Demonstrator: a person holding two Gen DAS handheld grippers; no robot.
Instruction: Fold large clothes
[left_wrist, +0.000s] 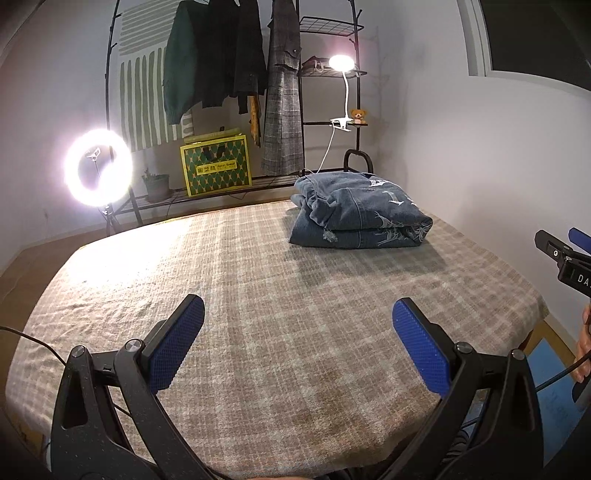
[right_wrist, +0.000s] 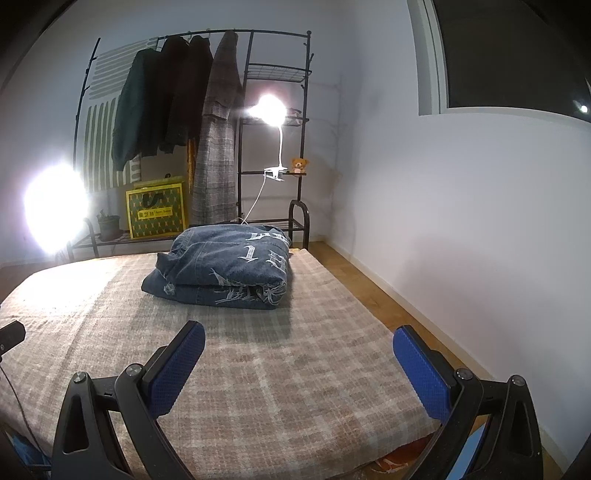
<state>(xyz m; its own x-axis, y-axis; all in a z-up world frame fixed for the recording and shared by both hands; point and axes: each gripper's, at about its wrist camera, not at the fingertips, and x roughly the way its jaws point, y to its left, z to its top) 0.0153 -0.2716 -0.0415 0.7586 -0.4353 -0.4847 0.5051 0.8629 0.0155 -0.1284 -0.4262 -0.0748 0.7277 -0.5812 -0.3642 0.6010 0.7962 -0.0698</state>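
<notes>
On far right of checked desk (left_wrist: 258, 295): folded denim garment (left_wrist: 360, 212), nothing between it and either gripper; left gripper (left_wrist: 298, 314), right gripper (right_wrist: 299, 341) both spread, empty; clothes rack (left_wrist: 229, 74), ring light (left_wrist: 99, 165) behind

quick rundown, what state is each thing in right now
jeans: folded into a stack, lying on the far part of the table
left gripper: jaws open, empty, over the tablecloth
right gripper: jaws open, empty
ring light: on
clip lamp: on
coats: hanging on the rack
yellow box: closed, on the rack's low shelf
</notes>
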